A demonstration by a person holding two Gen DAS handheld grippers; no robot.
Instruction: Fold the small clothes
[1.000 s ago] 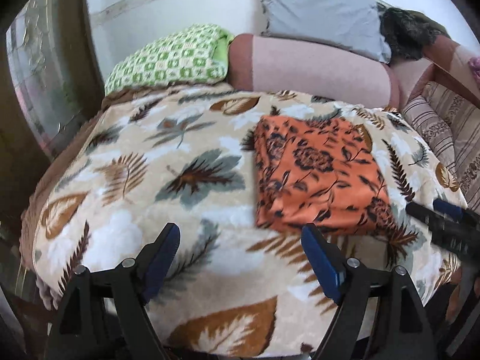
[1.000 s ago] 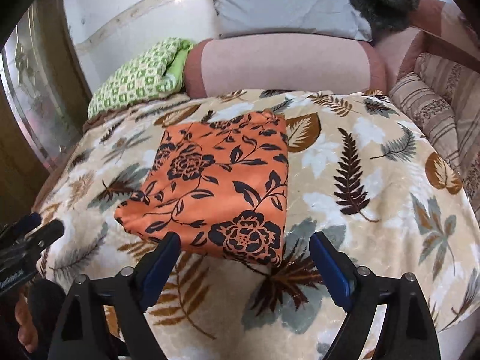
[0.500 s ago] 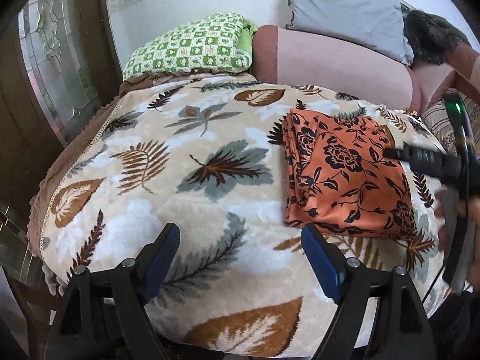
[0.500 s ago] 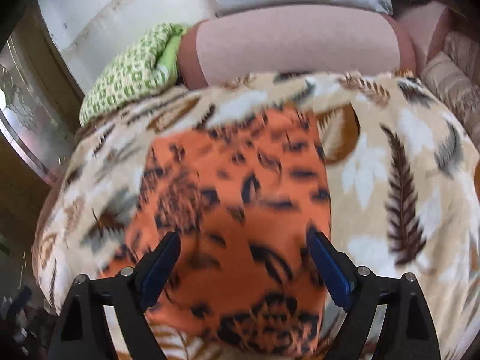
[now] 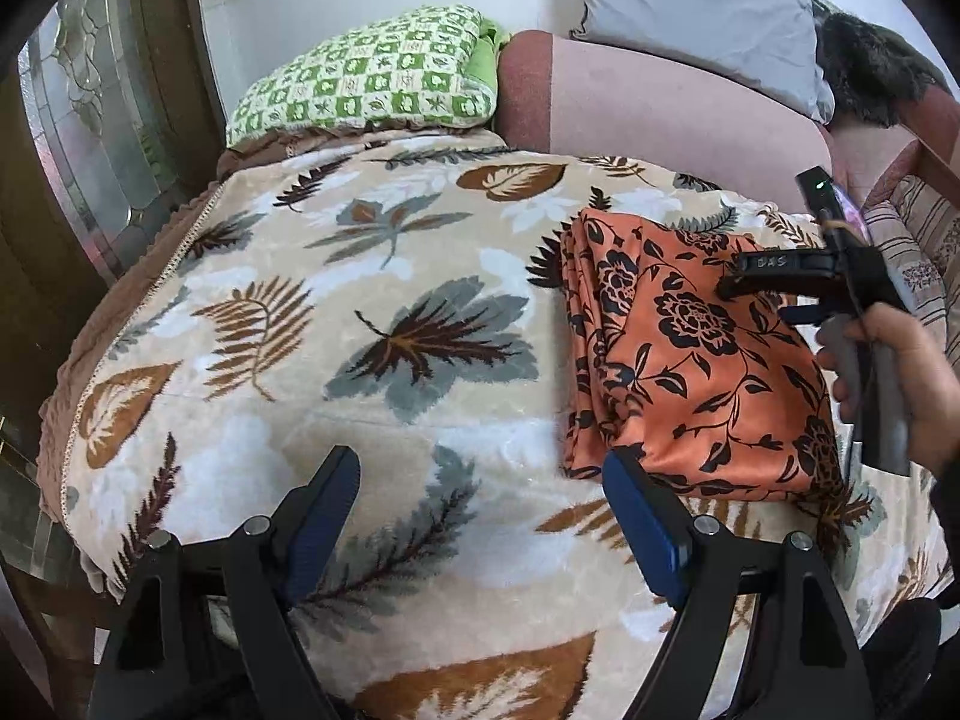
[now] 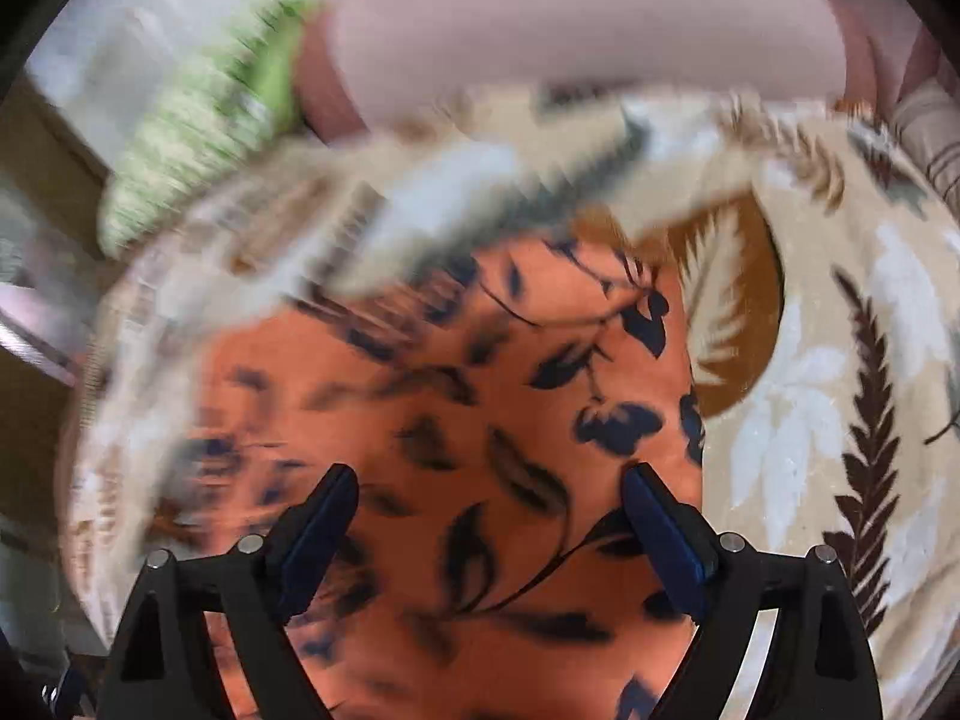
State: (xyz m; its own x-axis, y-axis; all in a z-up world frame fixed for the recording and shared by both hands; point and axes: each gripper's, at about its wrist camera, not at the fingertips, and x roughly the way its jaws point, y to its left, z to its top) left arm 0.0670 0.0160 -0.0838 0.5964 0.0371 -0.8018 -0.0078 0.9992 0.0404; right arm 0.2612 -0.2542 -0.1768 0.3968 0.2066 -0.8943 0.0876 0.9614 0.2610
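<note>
Nearest the left wrist camera, the left gripper (image 5: 480, 516) has its blue-padded fingers (image 5: 639, 525) released and spread wide with nothing between them, hanging over the leaf-patterned blanket (image 5: 336, 324) that covers the bed; the tip of its right-hand finger sits just beside the near corner of the orange floral garment (image 5: 690, 354), at about 1 o'clock from the gripper. That garment lies already folded into a thick, roughly rectangular stack, layered edges showing along its 9 o'clock side, resting flat on the blanket. In the right wrist view, which is smeared by motion, the right gripper (image 6: 489, 516) is directly over the same orange cloth (image 6: 456, 450), its fingers (image 6: 318, 531) likewise spread apart, and their gap has just been widening; no fabric is pinched between them, though the cloth fills the space below. From the left view the right gripper's black body (image 5: 798, 279) hovers above the garment's far half at about 3 o'clock, held by a hand (image 5: 900, 378). I judge the step to be the approach for a further fold or a pick-up of the folded piece: the next move calls for lowering the fingers onto an edge, pinching all layers together so the slippery-looking stack does not slide apart. Farther off lie a green checked pillow (image 5: 372, 84), a pink bolster (image 5: 660, 108) and a grey cushion (image 5: 696, 18) at 12 o'clock
</note>
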